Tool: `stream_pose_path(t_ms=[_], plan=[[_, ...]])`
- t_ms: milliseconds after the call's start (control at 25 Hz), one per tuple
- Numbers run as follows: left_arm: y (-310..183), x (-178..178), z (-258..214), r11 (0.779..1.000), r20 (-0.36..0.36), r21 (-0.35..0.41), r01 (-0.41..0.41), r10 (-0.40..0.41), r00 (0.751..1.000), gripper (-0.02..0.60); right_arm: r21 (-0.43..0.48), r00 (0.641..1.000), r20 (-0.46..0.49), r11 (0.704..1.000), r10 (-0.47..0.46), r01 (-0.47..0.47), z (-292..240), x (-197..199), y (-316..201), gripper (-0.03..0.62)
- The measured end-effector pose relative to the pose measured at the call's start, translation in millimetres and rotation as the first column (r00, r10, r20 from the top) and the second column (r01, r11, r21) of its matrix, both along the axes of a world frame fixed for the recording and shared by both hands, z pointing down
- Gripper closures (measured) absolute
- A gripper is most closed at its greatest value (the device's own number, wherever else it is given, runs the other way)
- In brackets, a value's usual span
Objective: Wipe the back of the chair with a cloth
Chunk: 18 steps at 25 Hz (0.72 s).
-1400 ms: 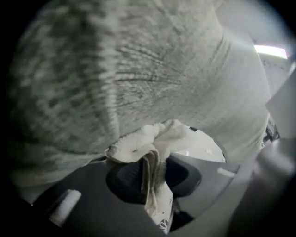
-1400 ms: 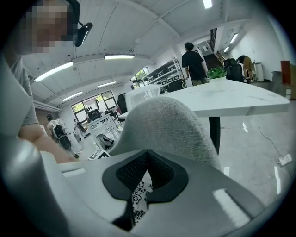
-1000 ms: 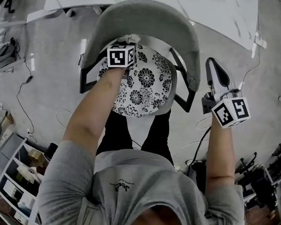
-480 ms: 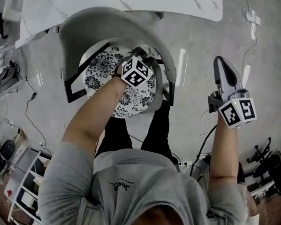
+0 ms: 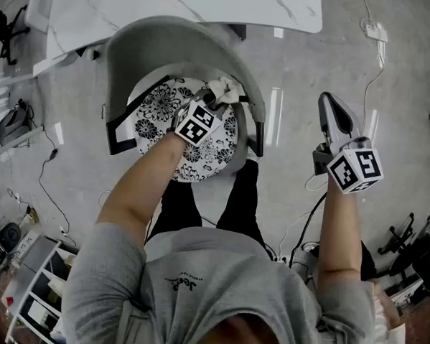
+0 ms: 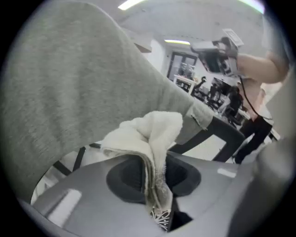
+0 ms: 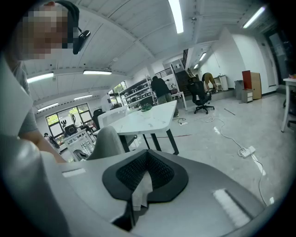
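Grey fabric chair back (image 5: 172,32) judged mid-wipe, share already covered not readable, with left gripper (image 5: 213,101) inside its curve, right gripper (image 5: 330,109) idle well to its right, jaws together on a thin pale scrap (image 7: 138,194), and white cloth (image 5: 225,88) clamped in the left jaws against its inner face.

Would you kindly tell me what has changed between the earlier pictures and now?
The left gripper, shut on the white fluffy cloth, swept it along the inner face of the grey fabric chair back, from left of centre toward its right end. The right gripper stayed raised off to the right, shut on a small white scrap.
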<state>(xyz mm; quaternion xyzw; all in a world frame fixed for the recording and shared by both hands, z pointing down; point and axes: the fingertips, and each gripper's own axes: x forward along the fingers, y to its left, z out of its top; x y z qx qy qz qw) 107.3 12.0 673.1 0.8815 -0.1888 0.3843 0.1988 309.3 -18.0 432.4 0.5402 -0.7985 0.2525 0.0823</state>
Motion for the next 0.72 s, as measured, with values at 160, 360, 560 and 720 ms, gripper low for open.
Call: stream_pose_path(t_ms=[160, 360, 560, 720], plan=[[-4.6, -42.5, -39.6, 0.983, -0.05, -0.035, 0.178, -0.179, 0.982, 0.437, 0.012, 1.0, 0.001, 1.0, -0.014, 0.014, -29.3, -20.7, 5.2, 0.594], [-12.9, -84.8, -119.2, 0.964, -0.12, 0.02, 0.264, -0.26, 0.958, 0.437, 0.061, 0.999, 0.001, 0.997, -0.042, 0.042, -84.1, -53.2, 2.8, 0.594], [-13.2, -129.7, -215.4, 0.947, -0.183, 0.08, 0.312, -0.294, 0.938, 0.437, 0.085, 0.998, 0.006, 0.994, -0.066, 0.066, -146.8, -83.0, 4.9, 0.594], [-16.1, -159.6, -295.1, 0.927, -0.253, 0.122, 0.354, -0.316, 0.915, 0.437, 0.118, 0.998, 0.005, 0.991, -0.069, 0.068, -196.9, -101.4, 1.7, 0.594]])
